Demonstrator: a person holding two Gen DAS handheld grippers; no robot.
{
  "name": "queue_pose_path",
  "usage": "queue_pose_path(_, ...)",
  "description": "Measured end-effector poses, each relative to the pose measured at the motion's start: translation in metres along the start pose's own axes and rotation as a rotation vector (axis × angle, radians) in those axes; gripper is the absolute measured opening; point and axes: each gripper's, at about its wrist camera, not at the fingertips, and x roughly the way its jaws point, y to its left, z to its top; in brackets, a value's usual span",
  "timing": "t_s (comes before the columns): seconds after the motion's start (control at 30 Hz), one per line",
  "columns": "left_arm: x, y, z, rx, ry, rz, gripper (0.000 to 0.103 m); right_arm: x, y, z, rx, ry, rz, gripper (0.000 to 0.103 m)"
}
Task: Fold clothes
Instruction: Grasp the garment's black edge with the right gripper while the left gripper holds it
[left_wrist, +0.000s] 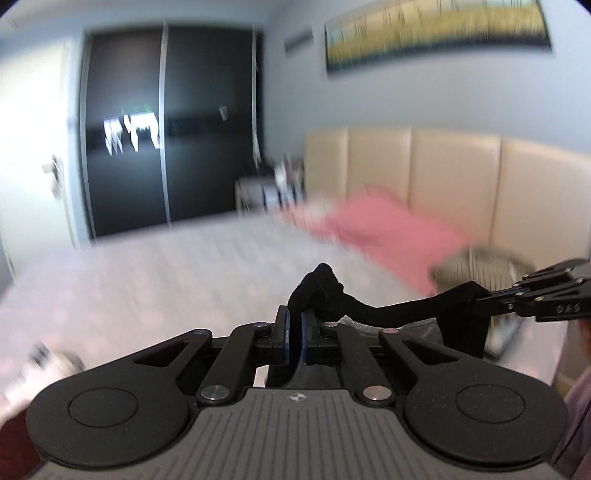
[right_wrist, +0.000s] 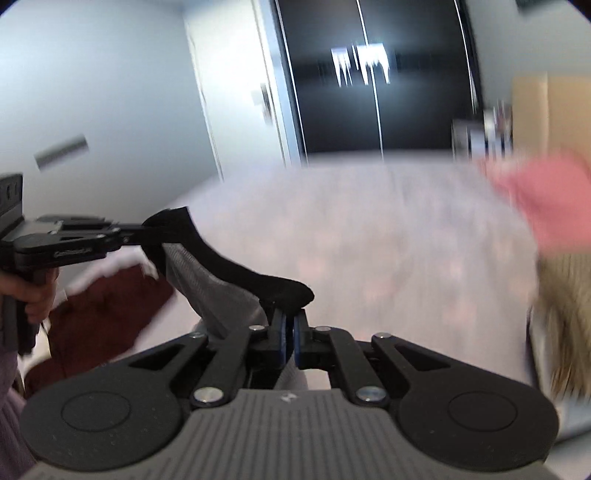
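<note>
Stretching between two tools, a black sock (left_wrist: 373, 310) hung above the pale bed (left_wrist: 192, 273) in a blurred bedroom. The left tool (left_wrist: 294, 325) was clamped shut on one end of the sock, whose bunched tip stood up just beyond its blue pads (left_wrist: 282, 332). The right tool (right_wrist: 290, 325) was likewise closed on the other end, the dark toe resting right over its fingertips. In the left wrist view the right tool entered from the right edge, the sock drawn taut across to it; in the right wrist view the left tool came in from the left, held by a hand (right_wrist: 35, 295). A grey mesh garment (right_wrist: 218, 291) lay under the sock. A pink garment (left_wrist: 391, 232) lay further off on the bed near the beige headboard (left_wrist: 454, 173), and a dark red cloth (right_wrist: 99, 314) lay at the left.
</note>
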Motion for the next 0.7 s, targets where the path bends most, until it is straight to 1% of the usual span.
queue_pose_path(0.07, -0.025, -0.003, 0.019, 0.007, -0.073, 0.032, 0.003, -0.020, 0.013, 0.021, -0.057, -0.129, -0.014, 0.005)
queue_pose_path(0.13, -0.046, -0.007, 0.033, 0.009, -0.138, 0.055, 0.003, -0.035, 0.023, 0.040, -0.084, -0.229, -0.017, 0.005)
queue_pose_path(0.27, -0.081, -0.020, 0.053, 0.024, -0.286, 0.086, 0.003, -0.062, 0.030, 0.070, -0.073, -0.391, -0.015, 0.005)
queue_pose_path(0.33, -0.098, -0.028, 0.062, 0.037, -0.358, 0.089, 0.003, -0.076, 0.033, 0.082, -0.082, -0.471, -0.017, 0.005)
queue_pose_path(0.4, -0.109, -0.036, 0.070, 0.054, -0.403, 0.083, 0.003, -0.085, 0.036, 0.089, -0.112, -0.518, -0.023, 0.005)
queue_pose_path(0.5, -0.110, -0.044, 0.075, 0.084, -0.389, 0.082, 0.003, -0.094, 0.041, 0.098, -0.165, -0.564, -0.033, 0.005)
queue_pose_path(0.53, -0.107, -0.044, 0.074, 0.082, -0.364, 0.078, 0.003, -0.094, 0.041, 0.100, -0.176, -0.567, -0.035, 0.005)
queue_pose_path(0.6, -0.099, -0.039, 0.068, 0.063, -0.280, 0.081, 0.003, -0.082, 0.034, 0.098, -0.174, -0.506, -0.035, 0.005)
queue_pose_path(0.7, -0.060, -0.030, 0.045, 0.057, -0.112, 0.088, 0.003, -0.053, 0.020, 0.084, -0.164, -0.358, -0.041, 0.005)
